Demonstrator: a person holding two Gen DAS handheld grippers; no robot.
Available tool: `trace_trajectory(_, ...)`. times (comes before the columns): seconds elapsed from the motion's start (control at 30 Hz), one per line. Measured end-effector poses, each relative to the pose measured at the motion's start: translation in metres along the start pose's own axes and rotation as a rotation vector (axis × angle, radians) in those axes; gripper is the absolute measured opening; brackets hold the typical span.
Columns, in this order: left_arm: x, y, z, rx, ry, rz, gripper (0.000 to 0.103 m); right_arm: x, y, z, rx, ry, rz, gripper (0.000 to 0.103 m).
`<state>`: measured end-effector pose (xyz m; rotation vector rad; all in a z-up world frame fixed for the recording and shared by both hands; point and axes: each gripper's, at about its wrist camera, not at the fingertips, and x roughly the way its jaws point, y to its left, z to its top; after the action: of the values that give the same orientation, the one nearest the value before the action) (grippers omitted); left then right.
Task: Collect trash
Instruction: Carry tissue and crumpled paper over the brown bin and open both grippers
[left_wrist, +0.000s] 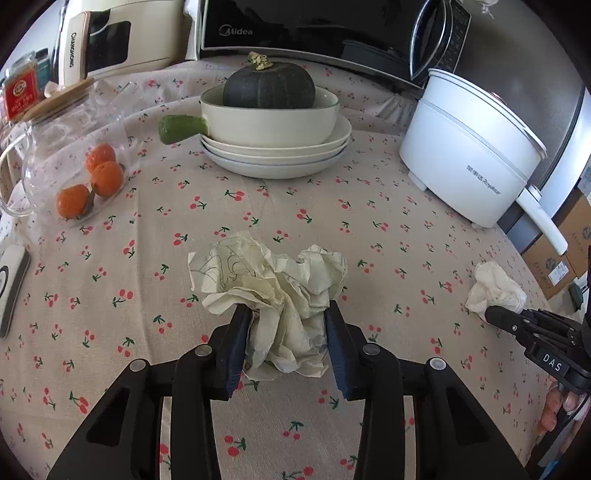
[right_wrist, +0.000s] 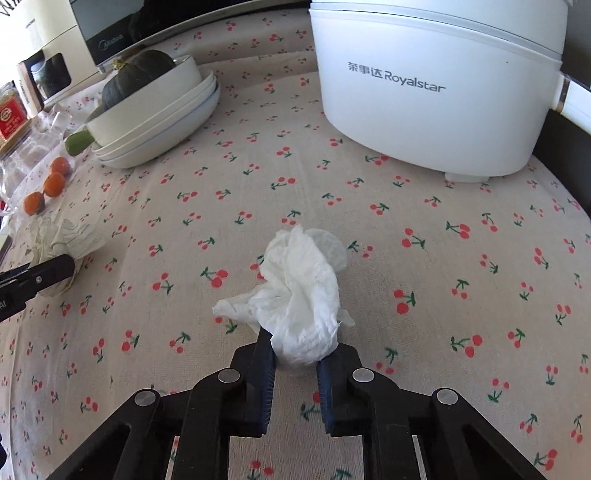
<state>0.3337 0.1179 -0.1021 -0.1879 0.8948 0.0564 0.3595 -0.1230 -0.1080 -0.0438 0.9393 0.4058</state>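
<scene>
Two grippers are working at once here, each clamping its own piece of trash on the cherry-print tablecloth (left_wrist: 369, 229). Left gripper (left_wrist: 288, 314) is squeezing the crumpled cream paper (left_wrist: 269, 288) between both pads, jaws drawn in to a narrow gap with the lower part of the wad pinched between them, and most of the paper is bulging out ahead of the fingertips and spreading wider than the fingers on both sides. Right gripper (right_wrist: 299, 349) is pinching the white tissue (right_wrist: 299, 295), jaws nearly together with the tissue's near end caught between the pads, the rest fanning forward and to the left over the cloth.

Both wads are sitting near the front of the table, well apart from each other, paper to the left, tissue to the right. Beyond the paper, a dark green pumpkin (left_wrist: 269, 86) is sitting in a cream bowl (left_wrist: 269, 118) on stacked plates (left_wrist: 277, 155). Behind the tissue, the white Royalstar cooker (right_wrist: 432, 88) is standing close. Mandarins (left_wrist: 99, 181) are lying off to the left in a glass jar.
</scene>
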Motion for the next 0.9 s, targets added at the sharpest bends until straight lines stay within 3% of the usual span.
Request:
trace_trajectory(0.47, -0.089, -0.059, -0.068, 0.067, 0.021, -0.032, 0.041, -0.084, 0.006, -0.047, 0.0, 0.013, -0.029, 0.016)
trace_trajectory(0.9, -0.164, -0.099, -0.127, 0.076, 0.032, -0.128, 0.041, -0.17, 0.012, -0.115, 0.037, 0.026, -0.031, 0.016)
